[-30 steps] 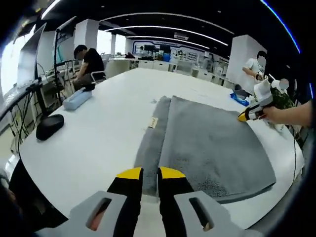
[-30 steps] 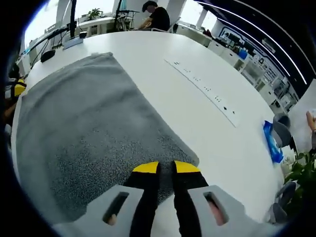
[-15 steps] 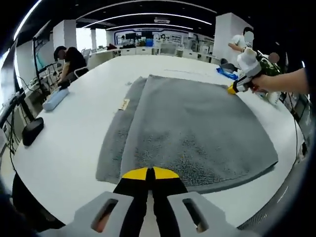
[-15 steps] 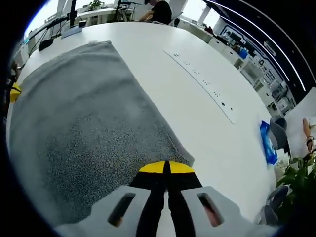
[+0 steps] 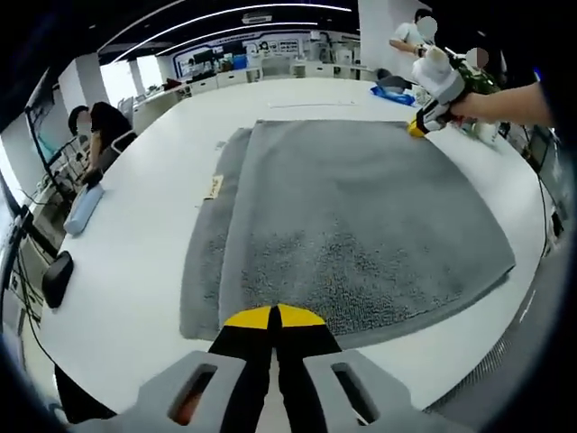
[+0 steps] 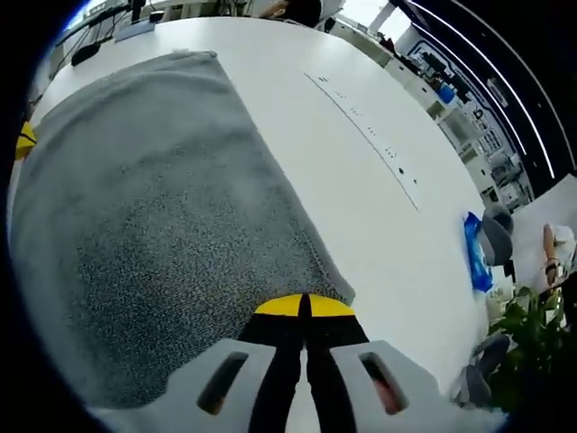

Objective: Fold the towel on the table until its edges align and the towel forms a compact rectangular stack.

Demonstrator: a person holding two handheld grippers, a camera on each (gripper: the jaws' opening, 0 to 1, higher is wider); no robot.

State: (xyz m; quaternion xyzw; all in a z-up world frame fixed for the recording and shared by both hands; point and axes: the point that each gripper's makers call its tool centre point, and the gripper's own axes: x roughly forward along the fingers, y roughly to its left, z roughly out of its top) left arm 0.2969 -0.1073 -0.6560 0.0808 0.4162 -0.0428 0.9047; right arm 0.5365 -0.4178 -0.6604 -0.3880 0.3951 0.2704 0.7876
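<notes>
Bright, even light falls from long ceiling strips (image 5: 225,13), and the white bench (image 5: 135,271) glares pale. Windows (image 6: 361,9) blow out to white at the far side. Shadows are soft and faint. Fisheye bending curves the bench edges strongly. Distant desks and people look slightly soft; the towel (image 6: 144,225) shows crisp nap.

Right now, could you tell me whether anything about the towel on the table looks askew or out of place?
The towel is folded unevenly: the top layer stops short, leaving a strip of the lower layer with its label showing along one side. Otherwise it lies flat on the table.
</notes>
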